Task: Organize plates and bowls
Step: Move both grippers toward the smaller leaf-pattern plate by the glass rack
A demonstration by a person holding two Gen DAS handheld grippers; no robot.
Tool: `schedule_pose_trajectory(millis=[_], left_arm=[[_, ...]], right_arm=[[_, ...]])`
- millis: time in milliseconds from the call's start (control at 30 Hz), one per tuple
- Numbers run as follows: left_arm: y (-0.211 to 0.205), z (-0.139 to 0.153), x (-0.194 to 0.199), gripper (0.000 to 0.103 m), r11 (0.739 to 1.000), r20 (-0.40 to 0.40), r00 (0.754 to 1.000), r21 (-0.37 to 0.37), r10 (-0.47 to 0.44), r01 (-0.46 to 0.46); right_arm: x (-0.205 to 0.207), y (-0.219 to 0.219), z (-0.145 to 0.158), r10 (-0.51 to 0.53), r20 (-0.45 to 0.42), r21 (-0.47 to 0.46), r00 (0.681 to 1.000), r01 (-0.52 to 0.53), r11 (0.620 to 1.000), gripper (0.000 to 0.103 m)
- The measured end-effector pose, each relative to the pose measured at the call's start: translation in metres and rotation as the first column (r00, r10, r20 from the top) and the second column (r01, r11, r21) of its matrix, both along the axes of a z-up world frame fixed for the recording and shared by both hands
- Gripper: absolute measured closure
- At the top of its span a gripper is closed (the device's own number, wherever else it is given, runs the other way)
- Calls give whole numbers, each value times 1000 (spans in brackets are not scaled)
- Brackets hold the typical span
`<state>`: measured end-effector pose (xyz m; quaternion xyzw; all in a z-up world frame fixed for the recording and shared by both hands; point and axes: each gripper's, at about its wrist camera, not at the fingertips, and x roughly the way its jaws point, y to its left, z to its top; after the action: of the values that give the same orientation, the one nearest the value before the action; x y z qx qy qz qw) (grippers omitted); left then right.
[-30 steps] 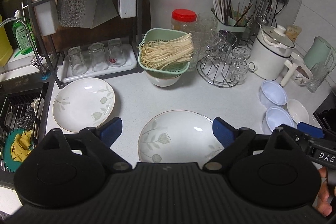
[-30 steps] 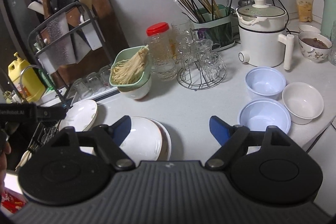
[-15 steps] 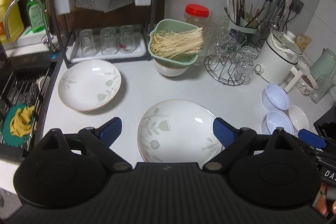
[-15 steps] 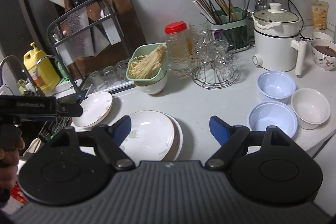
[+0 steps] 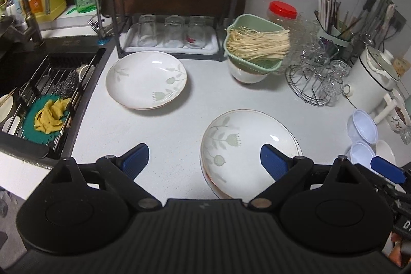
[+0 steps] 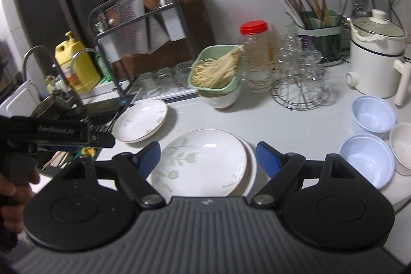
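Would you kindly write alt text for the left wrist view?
An open left gripper hangs over a grey counter above a stack of flowered plates. A single matching plate sits farther back by the sink, with pale blue bowls at the right edge.

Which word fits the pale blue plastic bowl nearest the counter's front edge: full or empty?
Empty. The pale blue plastic bowl stands upright on the counter, and its bare inside is visible down to the bottom, with nothing in it.

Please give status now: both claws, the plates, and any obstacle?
Left claw open, empty. Right claw open, empty. Stacked plates near, single plate apart by sink. Nothing blocks.
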<state>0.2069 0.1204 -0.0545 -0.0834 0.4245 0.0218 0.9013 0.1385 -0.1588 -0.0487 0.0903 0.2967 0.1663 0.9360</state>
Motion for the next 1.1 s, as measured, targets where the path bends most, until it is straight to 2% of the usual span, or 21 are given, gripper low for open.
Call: schedule_pose_trajectory(millis=[400,500,633,800,1100], left_arm=[[12,1,-9,7,997,2,997,9,81,-81],[17,1,-6,7,995,-2,995,18,96,-96],[25,1,1,7,995,-11,995,17,102,-102],[40,4,17,7,991,24,992,56,122,-123],[77,-4,47,7,992,0,992,4,122,-122]], right_arm=[[4,10,0,67,-2,-19,998,-67,998,20],[5,18,0,87,16,-62,996,-86,994,20],[12,23,-2,86,0,-54,996,-86,995,20],[22,36,-5,79,-26,-54,997,-81,995,20],[43,67,-4,44,-29,-72,999,-46,996,20]])
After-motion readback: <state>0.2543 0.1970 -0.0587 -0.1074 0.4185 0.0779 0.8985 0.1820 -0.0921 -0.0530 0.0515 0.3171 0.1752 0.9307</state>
